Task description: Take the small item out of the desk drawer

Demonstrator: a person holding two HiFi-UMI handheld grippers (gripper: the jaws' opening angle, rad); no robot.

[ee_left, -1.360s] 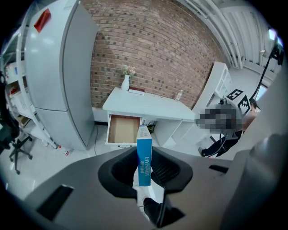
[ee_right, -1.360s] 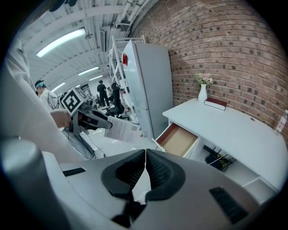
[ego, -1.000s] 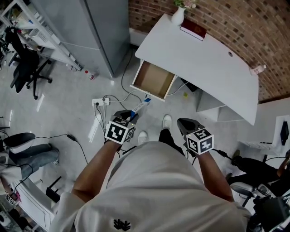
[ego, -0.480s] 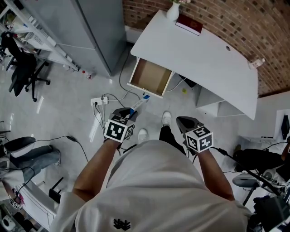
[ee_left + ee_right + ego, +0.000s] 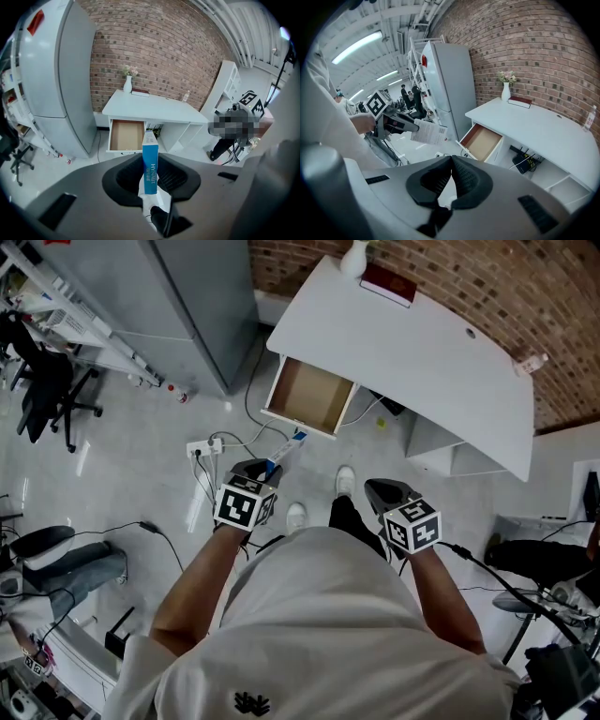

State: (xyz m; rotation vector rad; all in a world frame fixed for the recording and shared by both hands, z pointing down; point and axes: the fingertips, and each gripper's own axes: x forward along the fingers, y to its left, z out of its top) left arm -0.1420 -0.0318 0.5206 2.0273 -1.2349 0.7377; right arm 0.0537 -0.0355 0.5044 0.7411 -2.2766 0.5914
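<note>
A: Where is the small item at this moment?

B: It is out of the drawer (image 5: 309, 397). The left gripper (image 5: 267, 468) pinches the blue and white box (image 5: 150, 164) by its lower end, between both jaws. The rest of the box stands out in front of them, well apart from the white counter (image 5: 422, 362).

A: And the right gripper (image 5: 451, 161)?

B: Its jaws are pressed together, with nothing between them.

A: What can go wrong from here?

B: I think the box may pivot or slide out, because only a short end is clamped and its sides look smooth. Then it would fall on the floor. Also, the drawer stands open and the power strip (image 5: 208, 450) with its cables lies near the person's feet, so a step could catch them.
</note>
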